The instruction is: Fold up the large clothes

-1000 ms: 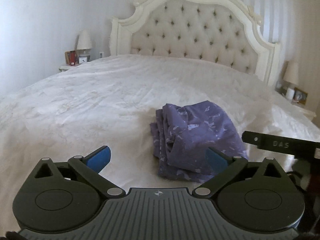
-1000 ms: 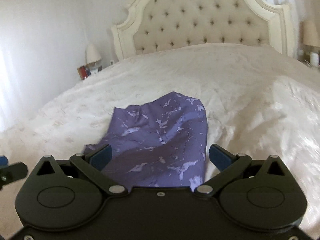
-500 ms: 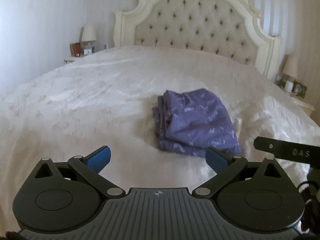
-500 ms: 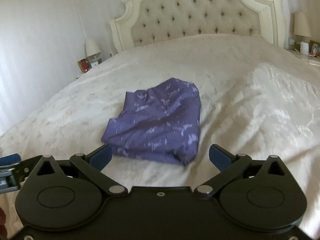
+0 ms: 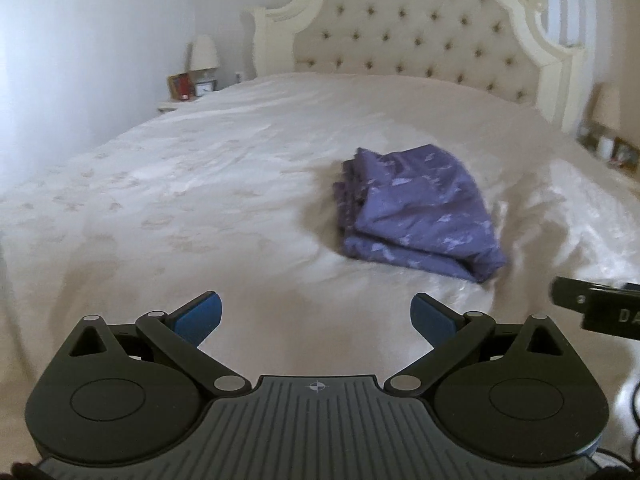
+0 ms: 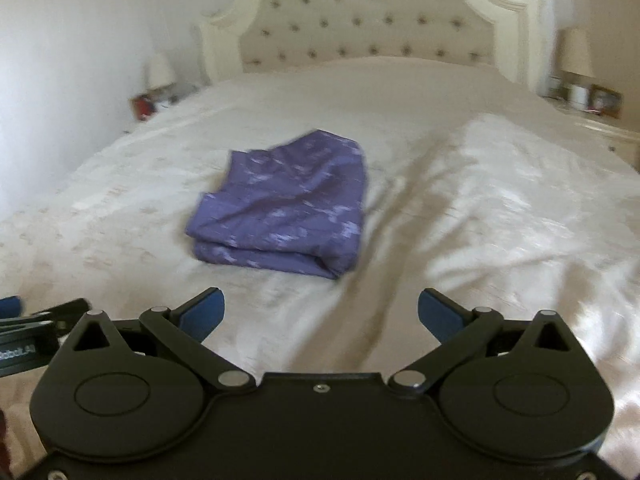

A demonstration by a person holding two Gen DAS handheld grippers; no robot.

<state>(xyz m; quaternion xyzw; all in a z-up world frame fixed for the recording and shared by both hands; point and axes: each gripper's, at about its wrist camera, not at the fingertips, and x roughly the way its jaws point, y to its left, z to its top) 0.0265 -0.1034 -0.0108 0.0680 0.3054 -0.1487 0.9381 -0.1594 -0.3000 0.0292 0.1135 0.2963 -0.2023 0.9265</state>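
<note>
Purple garment (image 5: pixel 416 212) lies folded in a stacked bundle on the bed (image 5: pixel 200 184), about mid-bed, nearer the bed's right edge than its left. Layered fold edges face the foot of the bed; top layer is creased, not flat. Nothing touches it.

Left gripper (image 5: pixel 316 314): blue pads (image 5: pixel 198 314) wide apart, nothing between them, over bare cover near the foot edge, short of the garment. Right gripper (image 6: pixel 320 312): pads (image 6: pixel 202 312) equally spread, empty, also short of the garment.

Open room: bare cover all round the bundle, most of it toward the left edge and up to the tufted headboard (image 5: pixel 420 36). Cover to the right of the bundle is rumpled into ridges.

View differences:
- Left wrist view: garment sits right of centre; stacked side layers readable; left nightstand with lamp (image 5: pixel 204 54) and red item sharp; part of the right gripper body pokes in at the right border.
- Right wrist view: garment sits left of centre, motion-blurred; shows the right-side lamp (image 6: pixel 576 54) and nightstand clutter better, plus the big rumpled area by the right edge; left gripper tip visible at the left border.
</note>
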